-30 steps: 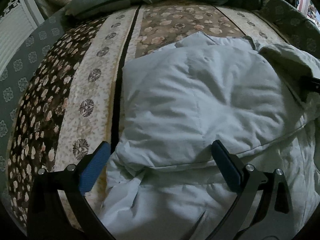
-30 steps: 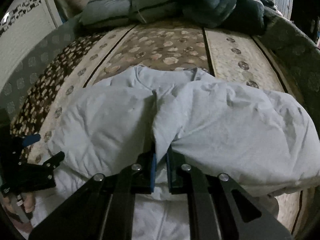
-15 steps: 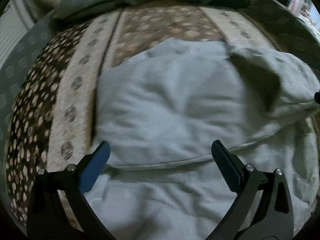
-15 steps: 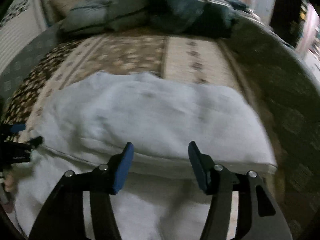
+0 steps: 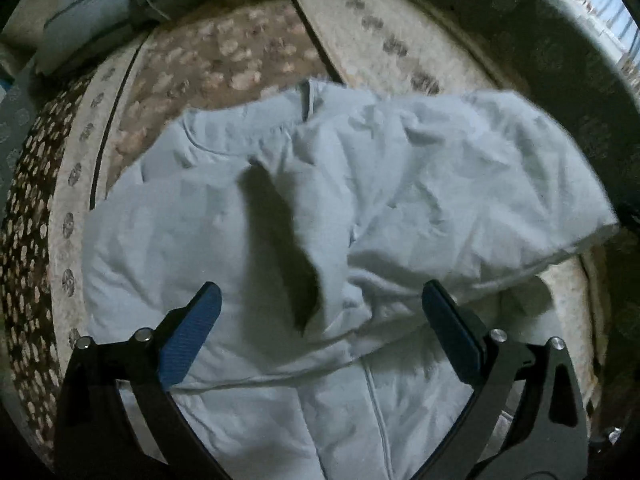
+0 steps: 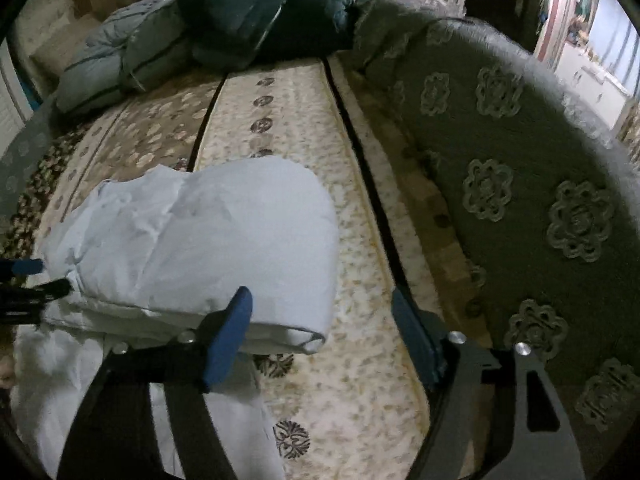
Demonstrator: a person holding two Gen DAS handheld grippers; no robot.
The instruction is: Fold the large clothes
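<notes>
A large pale blue garment (image 5: 400, 184) lies on a patterned bedspread (image 5: 240, 60), with both side parts folded in over its middle and a dark gap between them. My left gripper (image 5: 320, 324) is open and empty, hovering over the garment's lower middle. In the right wrist view the folded garment (image 6: 224, 240) lies at the left. My right gripper (image 6: 320, 320) is open and empty, just past the garment's right edge, above the bedspread (image 6: 304, 128). The left gripper's tip (image 6: 28, 280) shows at the left edge.
Folded quilts and pillows (image 6: 240, 20) are piled at the far end of the bed. A dark green flowered border (image 6: 520, 200) runs along the bed's right side. A white wall panel (image 6: 8, 108) stands at the left.
My right gripper has opened, let go of the folded-over right part and swung right off the garment. My left gripper has shifted right toward the garment's middle.
</notes>
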